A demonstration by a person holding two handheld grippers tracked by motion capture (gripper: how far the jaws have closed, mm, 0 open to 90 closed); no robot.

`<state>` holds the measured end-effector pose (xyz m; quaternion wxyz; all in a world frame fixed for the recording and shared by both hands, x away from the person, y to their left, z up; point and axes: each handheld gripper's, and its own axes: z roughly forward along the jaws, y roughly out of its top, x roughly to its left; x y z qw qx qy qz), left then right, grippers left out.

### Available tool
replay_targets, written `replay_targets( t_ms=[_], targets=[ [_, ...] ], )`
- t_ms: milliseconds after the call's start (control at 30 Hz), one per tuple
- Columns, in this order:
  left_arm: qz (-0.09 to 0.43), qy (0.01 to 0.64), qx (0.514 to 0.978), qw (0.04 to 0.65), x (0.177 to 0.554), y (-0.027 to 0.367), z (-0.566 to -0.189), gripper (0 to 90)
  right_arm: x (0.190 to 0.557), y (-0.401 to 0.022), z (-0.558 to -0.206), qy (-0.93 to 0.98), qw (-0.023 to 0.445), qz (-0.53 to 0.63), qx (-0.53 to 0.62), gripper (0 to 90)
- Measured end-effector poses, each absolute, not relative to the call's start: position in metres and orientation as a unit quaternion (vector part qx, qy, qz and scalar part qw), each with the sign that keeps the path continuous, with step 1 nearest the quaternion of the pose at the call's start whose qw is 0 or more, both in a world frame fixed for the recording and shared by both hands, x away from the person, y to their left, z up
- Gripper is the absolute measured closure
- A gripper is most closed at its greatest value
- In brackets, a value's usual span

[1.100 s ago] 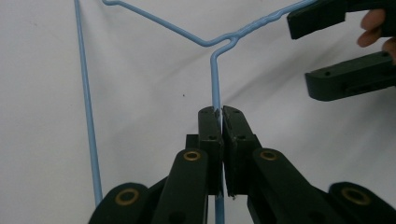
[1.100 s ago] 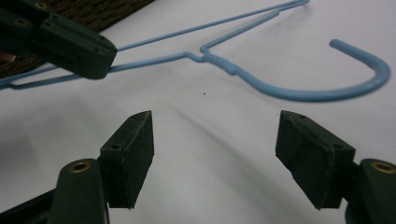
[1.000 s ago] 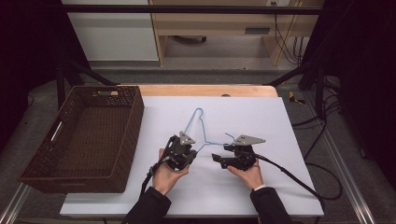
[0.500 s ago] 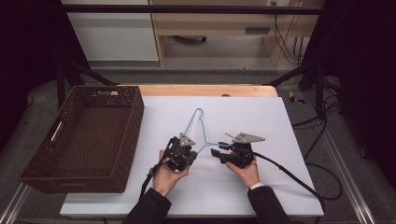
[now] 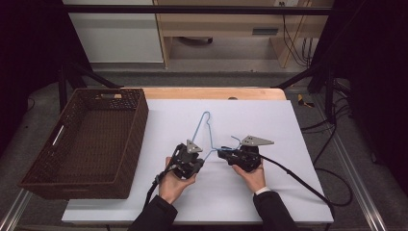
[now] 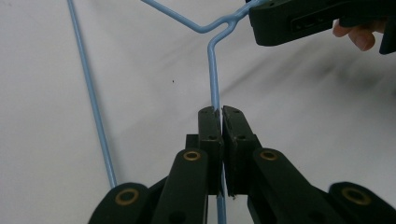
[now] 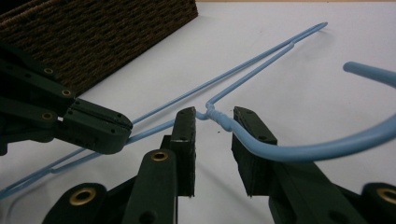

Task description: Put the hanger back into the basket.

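A light blue wire hanger (image 5: pixel 201 127) lies on the white table top, its hook toward the right hand. My left gripper (image 5: pixel 206 155) is shut on one straight wire of the hanger (image 6: pixel 213 70), pinched between its pads (image 6: pixel 219 114). My right gripper (image 5: pixel 224 151) points left at the hanger's twisted neck (image 7: pixel 215 114). Its jaws have just been closing and stand either side of the neck (image 7: pixel 214 119) with a gap still showing. The hook's wire curves over the right jaw. The left gripper's tip (image 7: pixel 122 127) sits close by, to the left.
A dark brown wicker basket (image 5: pixel 137 126) stands at the table's left, close to the left hand, with its wall (image 7: pixel 107 28) near both grippers. White table surface (image 5: pixel 269 120) extends to the right and behind the hanger. Cables trail from both grippers toward the near edge.
The right gripper has edged in toward the hanger's neck. The left hand and the hanger lie much as before.
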<state>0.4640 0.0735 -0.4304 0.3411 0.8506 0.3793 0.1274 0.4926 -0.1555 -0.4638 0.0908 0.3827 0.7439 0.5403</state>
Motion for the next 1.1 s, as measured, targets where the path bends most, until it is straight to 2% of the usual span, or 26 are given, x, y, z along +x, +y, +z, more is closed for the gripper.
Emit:
replay_targets(
  t_ms=[100, 200, 600, 767, 900, 1000, 1100],
  targets=[
    [0.127, 0.378, 0.852, 0.34, 0.464, 0.073, -0.432, 87.2, 0.493, -0.155, -0.464, 0.744, 0.093, 0.54, 0.383, 73.1],
    [0.125, 0.378, 0.852, 0.341, 0.464, 0.073, -0.433, 87.2, 0.492, -0.155, -0.463, 0.742, 0.094, 0.54, 0.386, 80.2],
    [0.131, 0.37, 0.853, 0.344, 0.465, 0.075, -0.431, 86.2, 0.493, -0.157, -0.461, 0.74, 0.069, 0.546, 0.388, 84.0],
    [0.144, 0.36, 0.859, 0.334, 0.467, 0.073, -0.423, 66.5, 0.492, -0.157, -0.461, 0.74, 0.071, 0.547, 0.384, 84.3],
    [0.149, 0.355, 0.867, 0.317, 0.47, 0.067, -0.421, 55.4, 0.492, -0.157, -0.46, 0.74, 0.071, 0.546, 0.386, 84.3],
    [0.147, 0.348, 0.874, 0.304, 0.472, 0.062, -0.424, 52.8, 0.492, -0.157, -0.459, 0.741, 0.072, 0.545, 0.386, 84.4],
    [0.146, 0.347, 0.879, 0.292, 0.476, 0.058, -0.429, 54.2, 0.491, -0.158, -0.459, 0.741, 0.073, 0.546, 0.385, 84.4]
  ],
)
